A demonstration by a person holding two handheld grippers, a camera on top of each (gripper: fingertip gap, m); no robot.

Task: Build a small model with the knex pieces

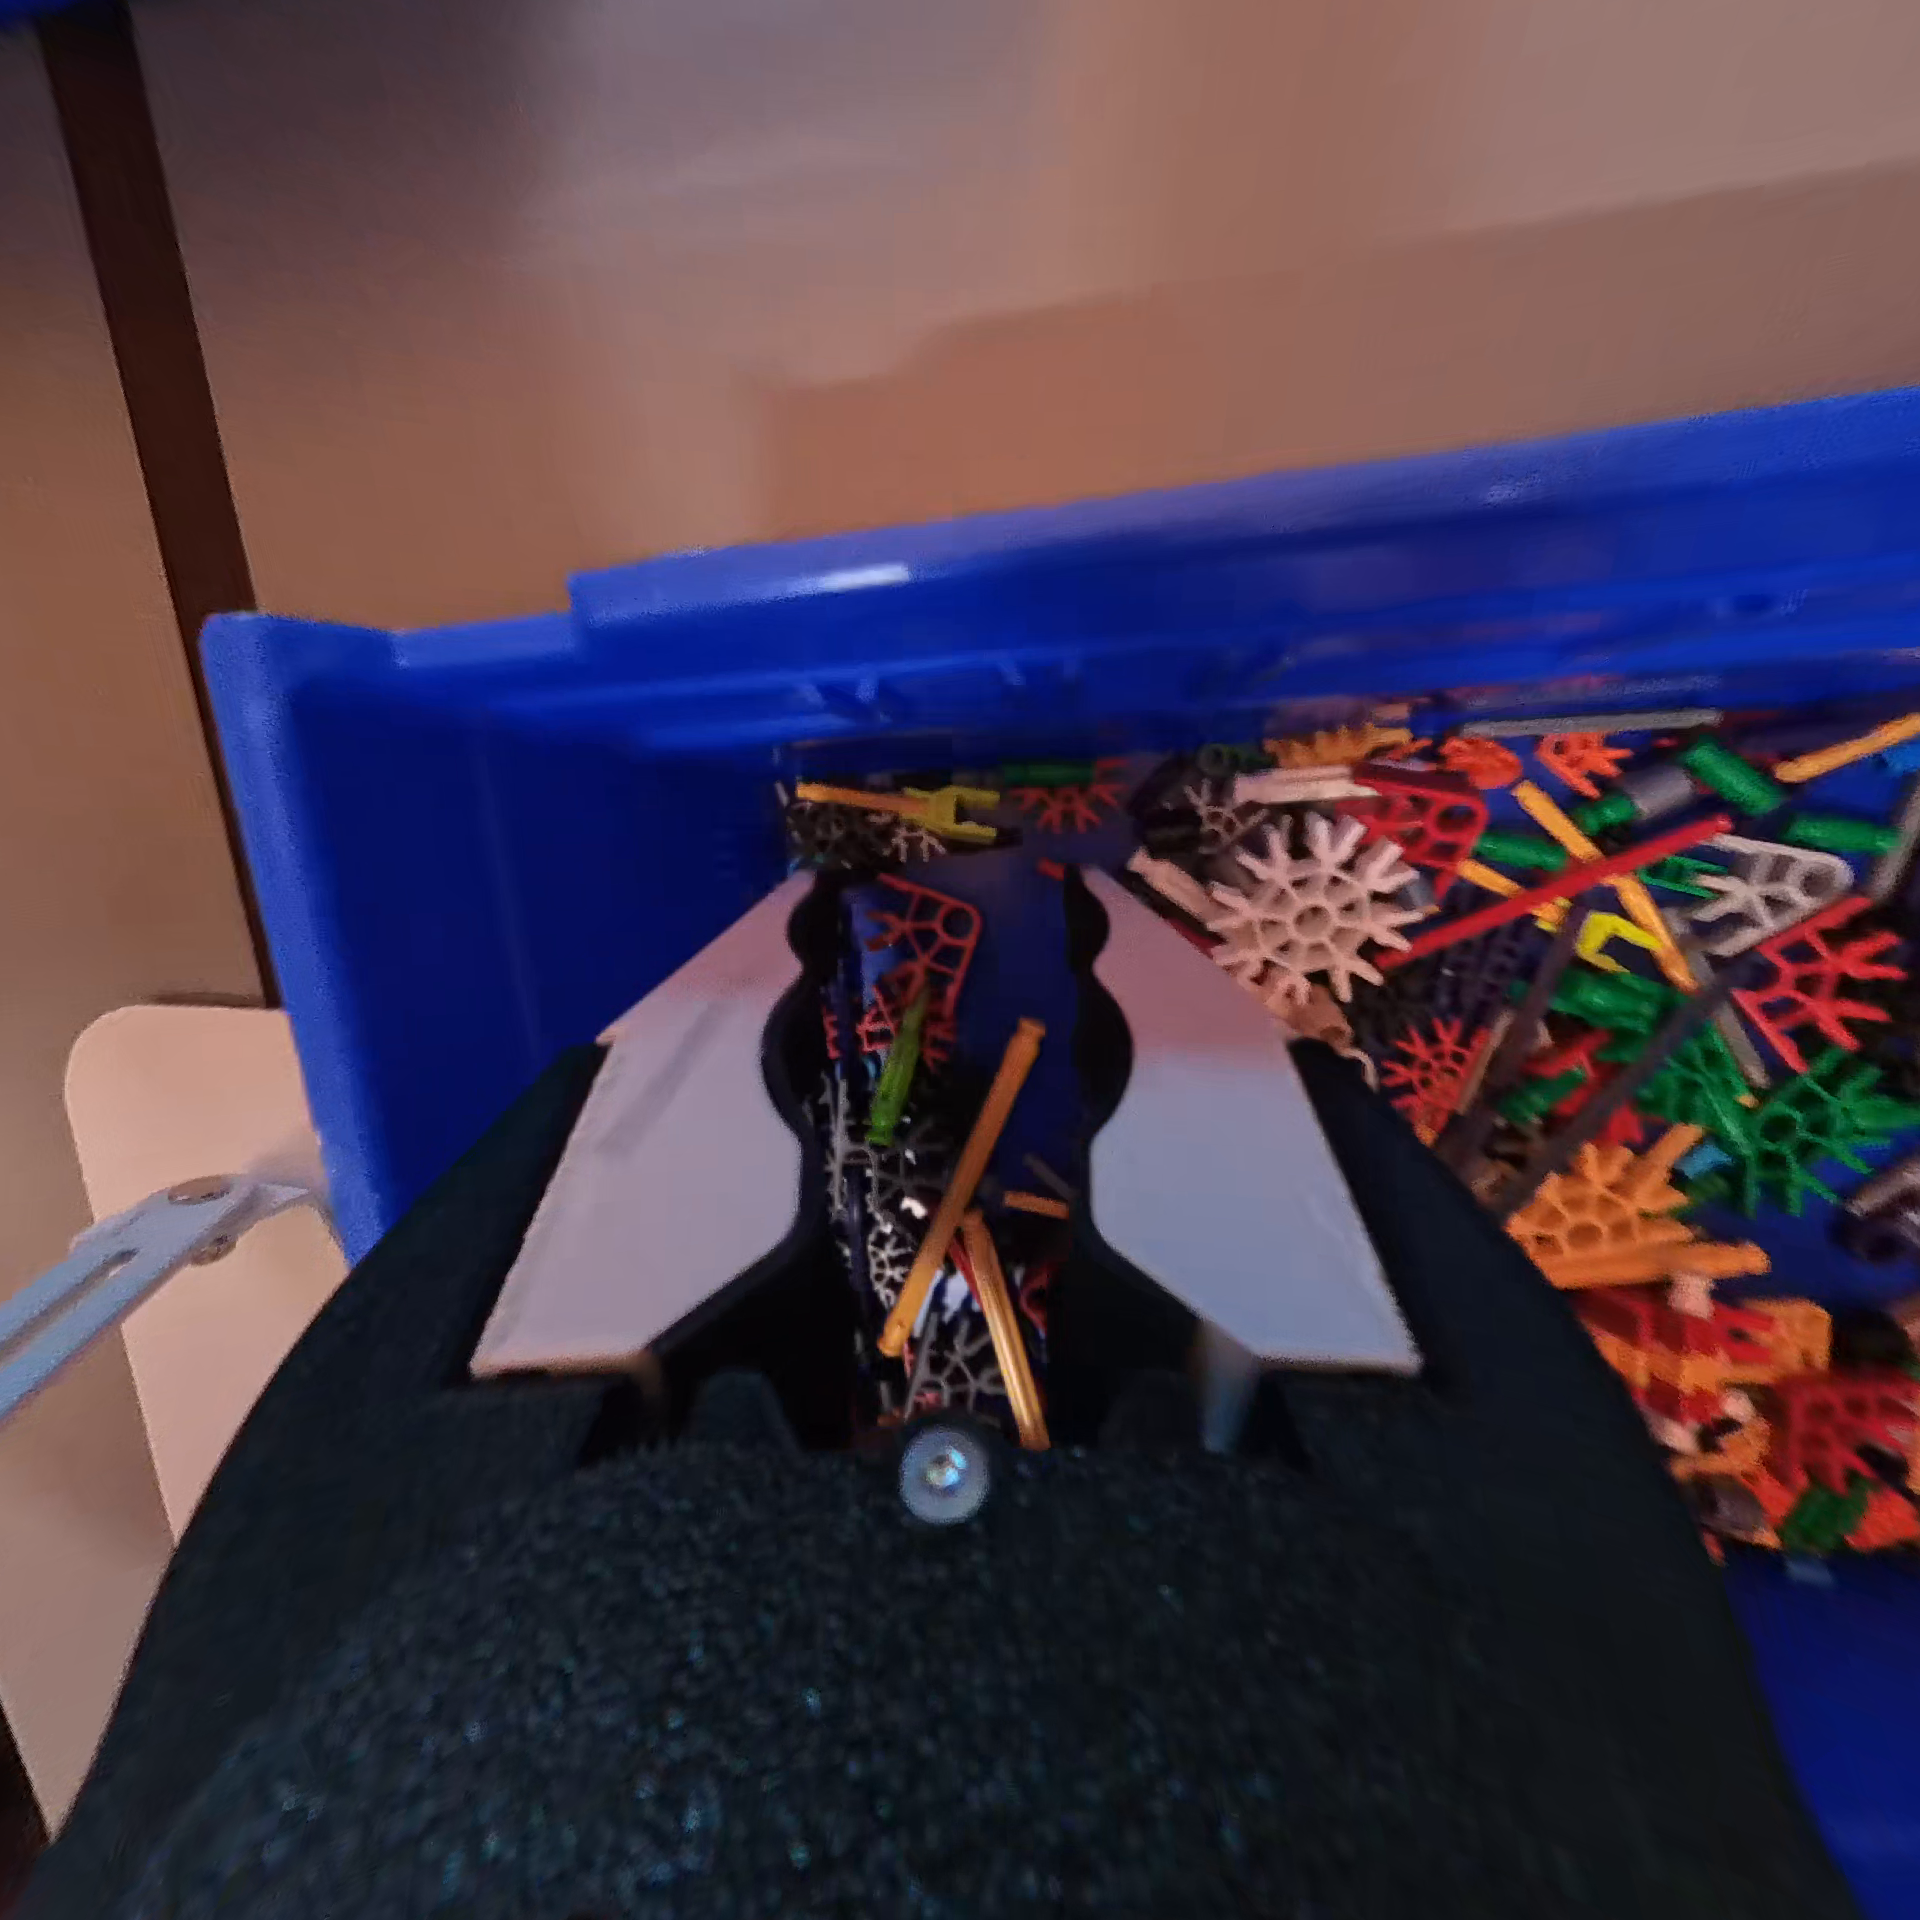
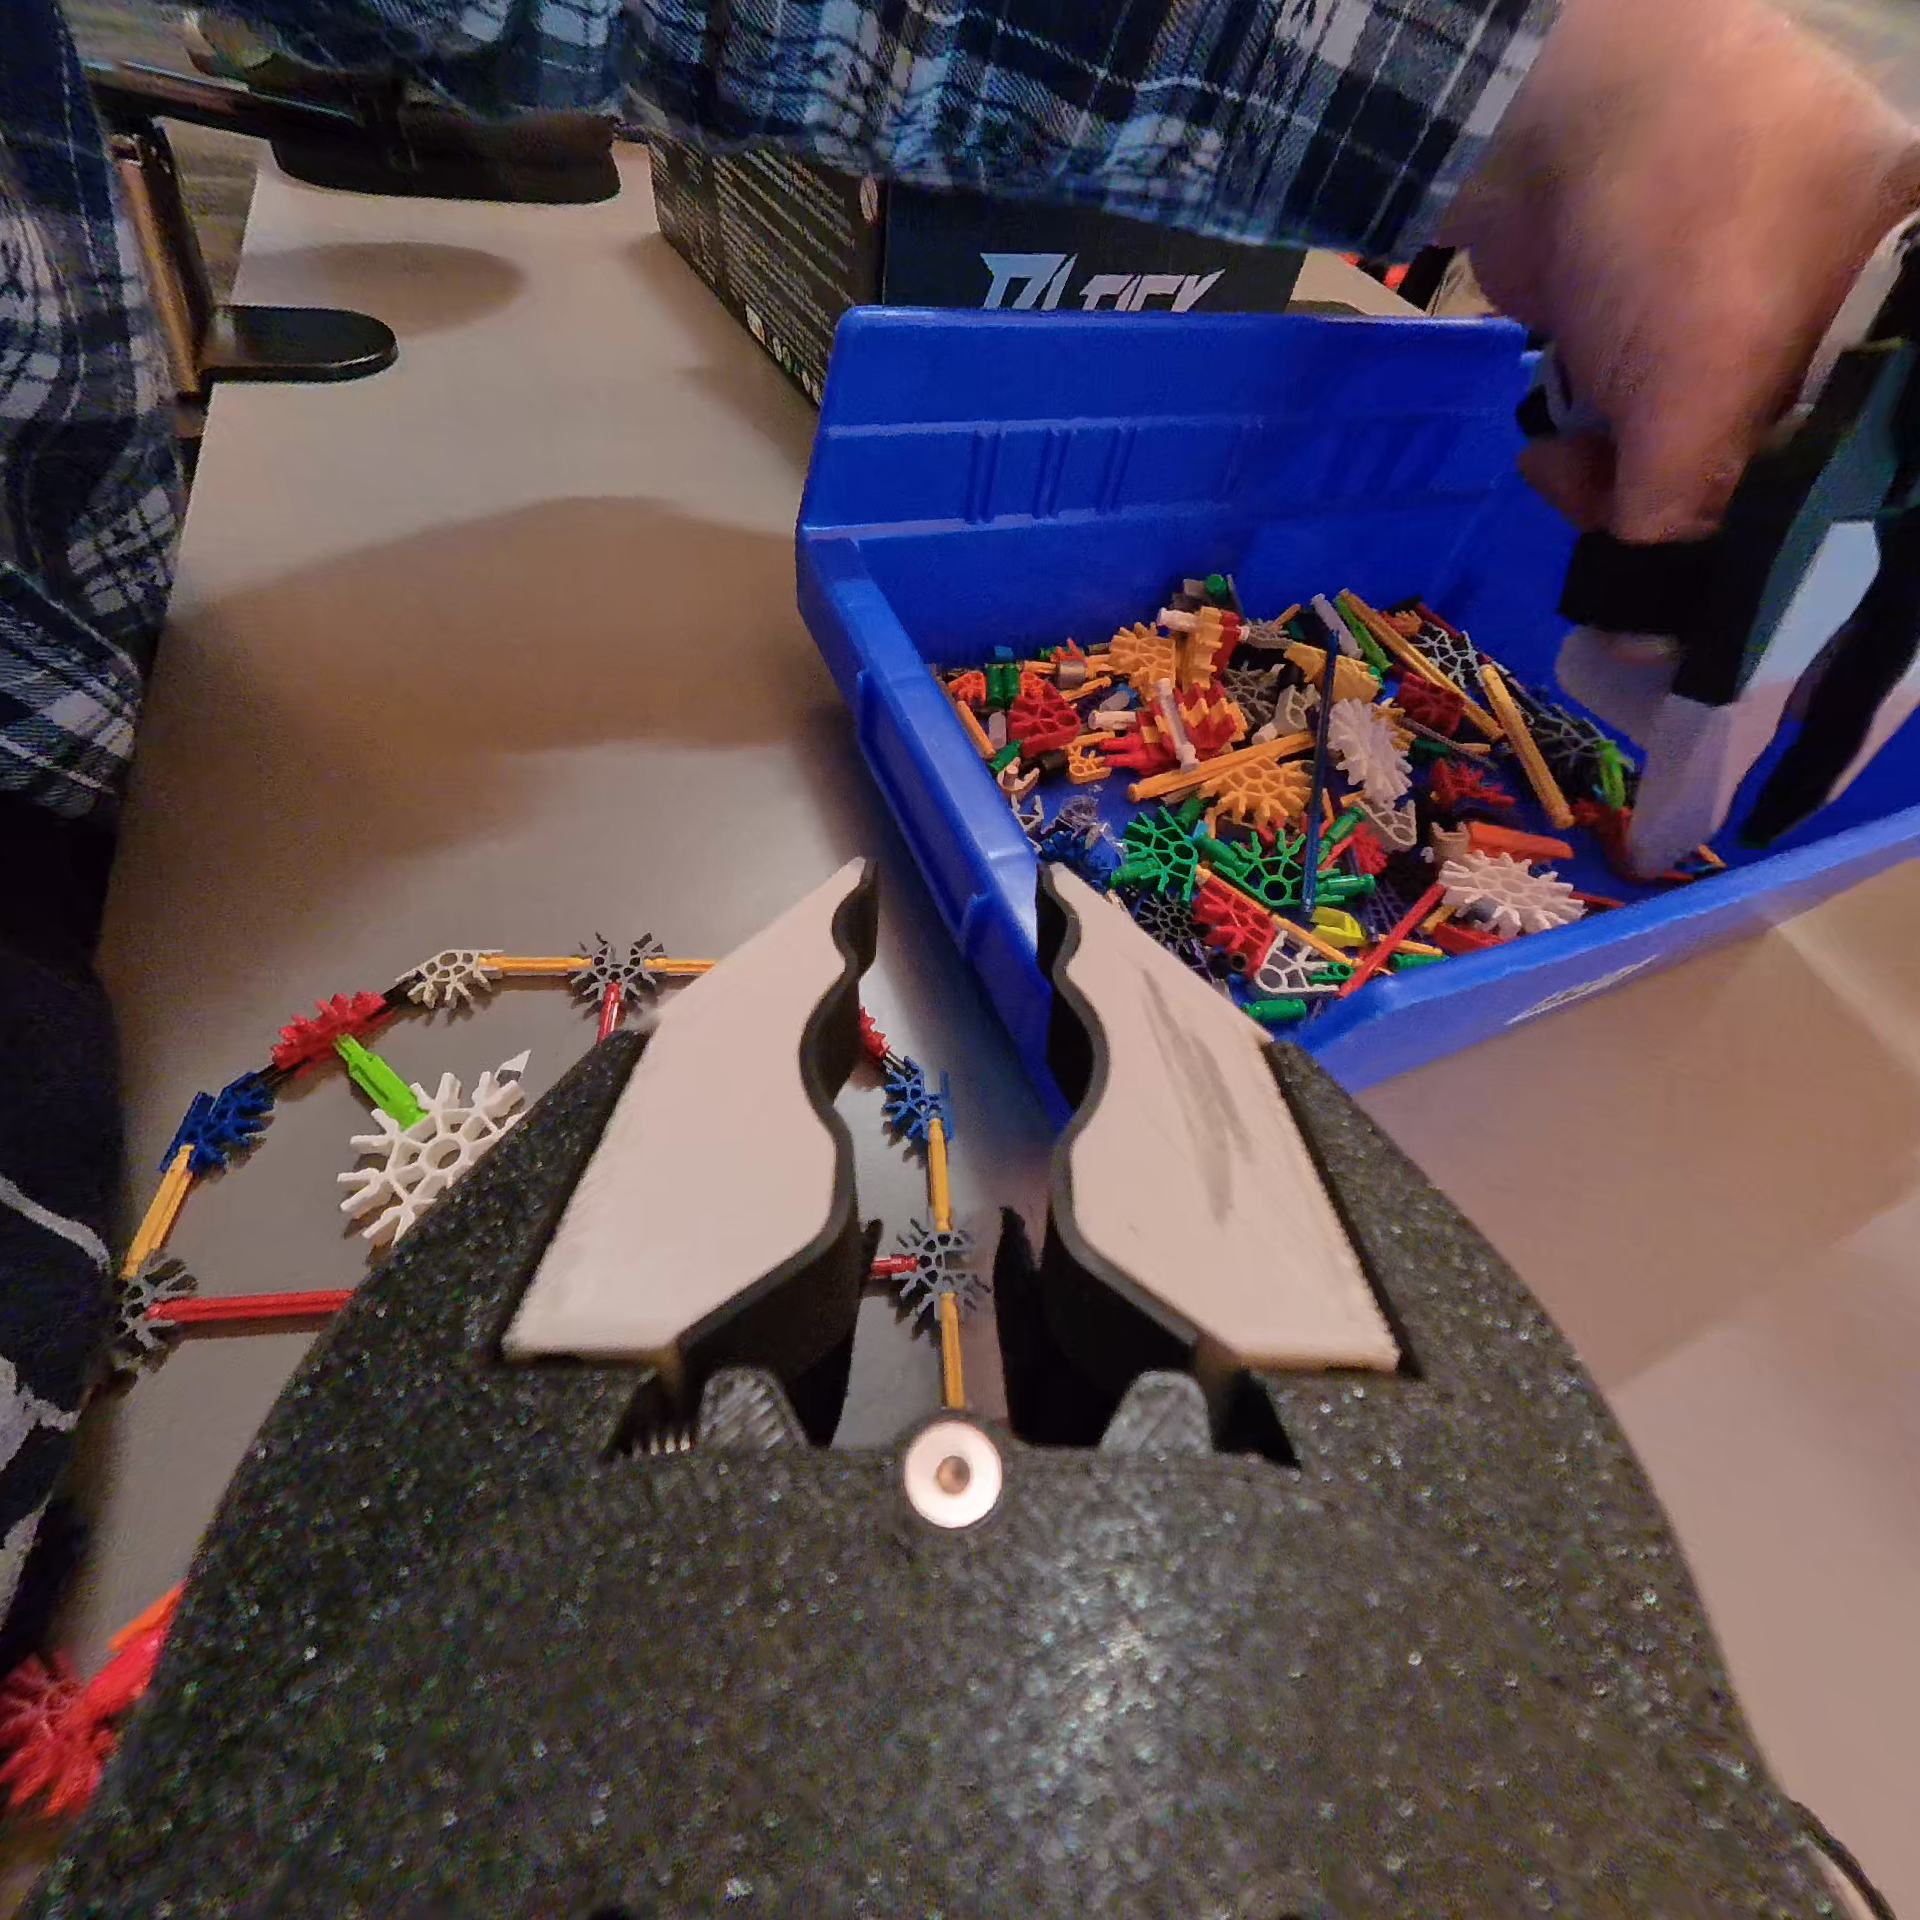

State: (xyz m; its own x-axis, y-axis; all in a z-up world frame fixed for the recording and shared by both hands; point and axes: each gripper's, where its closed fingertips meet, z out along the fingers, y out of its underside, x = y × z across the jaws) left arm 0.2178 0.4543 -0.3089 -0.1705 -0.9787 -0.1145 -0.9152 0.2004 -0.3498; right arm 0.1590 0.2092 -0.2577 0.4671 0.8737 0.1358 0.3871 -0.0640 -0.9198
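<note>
A blue plastic bin (image 1: 520, 831) (image 2: 1143, 457) holds a heap of small coloured rods and snowflake-shaped connectors (image 2: 1299, 769). My left gripper (image 1: 940, 883) is open and reaches down into the bin's corner, its tips among the pieces; a yellow rod (image 1: 966, 1174) lies between the fingers, not clamped. It also shows in the right wrist view (image 2: 1704, 831), held by a hand (image 2: 1683, 270). My right gripper (image 2: 956, 883) is open and empty above the table, over a flat frame of rods and connectors (image 2: 436, 1132) beside the bin.
A black box (image 2: 810, 260) stands behind the bin. A person in a plaid shirt (image 2: 73, 499) sits at the far side. A black clamp foot (image 2: 301, 348) rests on the beige table (image 2: 468, 623). A red connector (image 2: 52, 1735) lies at lower left.
</note>
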